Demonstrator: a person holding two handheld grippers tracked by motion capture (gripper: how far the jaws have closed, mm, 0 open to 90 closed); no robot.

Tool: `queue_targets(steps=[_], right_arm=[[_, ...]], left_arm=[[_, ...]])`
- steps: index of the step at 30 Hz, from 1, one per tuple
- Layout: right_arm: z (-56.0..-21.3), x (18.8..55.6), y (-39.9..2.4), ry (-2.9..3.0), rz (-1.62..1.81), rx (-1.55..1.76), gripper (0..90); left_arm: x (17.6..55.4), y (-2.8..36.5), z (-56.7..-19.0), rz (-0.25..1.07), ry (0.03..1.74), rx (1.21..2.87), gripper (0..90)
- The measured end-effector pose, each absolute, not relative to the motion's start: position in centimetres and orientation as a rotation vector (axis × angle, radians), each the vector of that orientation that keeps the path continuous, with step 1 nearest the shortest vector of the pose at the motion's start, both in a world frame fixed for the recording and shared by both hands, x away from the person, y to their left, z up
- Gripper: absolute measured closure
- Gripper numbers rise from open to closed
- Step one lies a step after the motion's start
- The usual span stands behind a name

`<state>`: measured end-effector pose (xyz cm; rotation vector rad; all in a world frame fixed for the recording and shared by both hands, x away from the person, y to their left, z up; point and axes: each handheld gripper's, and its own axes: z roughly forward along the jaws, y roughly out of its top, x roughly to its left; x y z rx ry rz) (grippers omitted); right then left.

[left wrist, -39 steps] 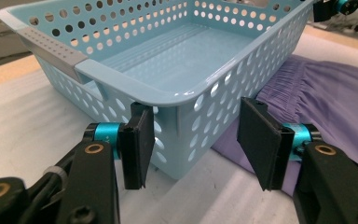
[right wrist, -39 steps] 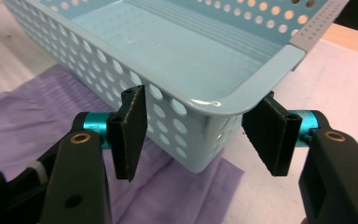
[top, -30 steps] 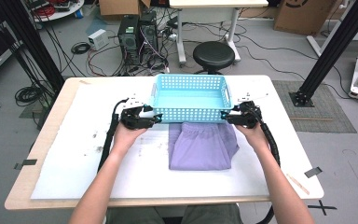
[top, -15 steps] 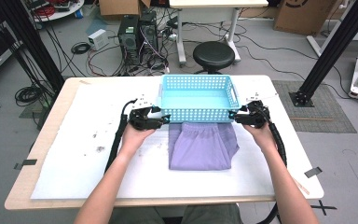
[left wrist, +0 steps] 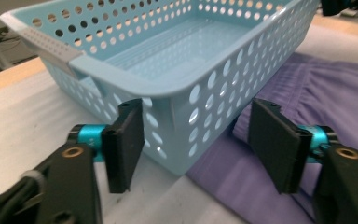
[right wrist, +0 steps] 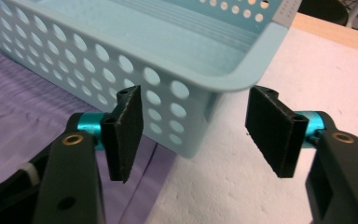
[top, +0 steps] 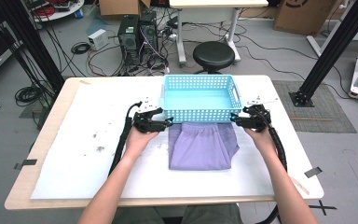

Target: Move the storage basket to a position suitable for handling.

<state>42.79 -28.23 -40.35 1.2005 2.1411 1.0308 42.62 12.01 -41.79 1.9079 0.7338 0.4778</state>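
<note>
Left gripper (top: pixel 168 122): at the near left corner of the basket (top: pixel 200 95), jaws just opened and released, the corner between them but untouched (clear gaps in the left gripper view); basket, pale blue, perforated: upright at mid tabletop (top: pixel 74 154), its near edge resting on the purple cloth (top: pixel 203 147), which lies flat toward the person; right gripper (top: pixel 232 119): at the near right corner, jaws likewise just opened, pads clear of the wall.

A black stool (top: pixel 213 55) and computer towers (top: pixel 139 37) stand behind the table (top: pixel 51 140).
</note>
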Motion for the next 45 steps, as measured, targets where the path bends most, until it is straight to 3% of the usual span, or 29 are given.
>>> queue_targets(steps=[12, 28, 45], right_arm=[[-40.0, 38.0, -29.4, 1.989, 1.122, 1.203, 29.7], [-41.4, 30.9, -27.9, 1.96, 1.191, 1.207, 25.6], [-43.0, 27.4, -26.9, 2.063, 1.235, 1.217, 24.4]], left_arm=[[38.0, 13.7, -40.9, 0.568, 0.711, 1.867, 30.4], [32.5, 14.1, -42.9, 0.481, 0.775, 1.858, 30.4], [30.0, 11.9, -44.5, 0.356, 0.78, 1.936, 30.5]])
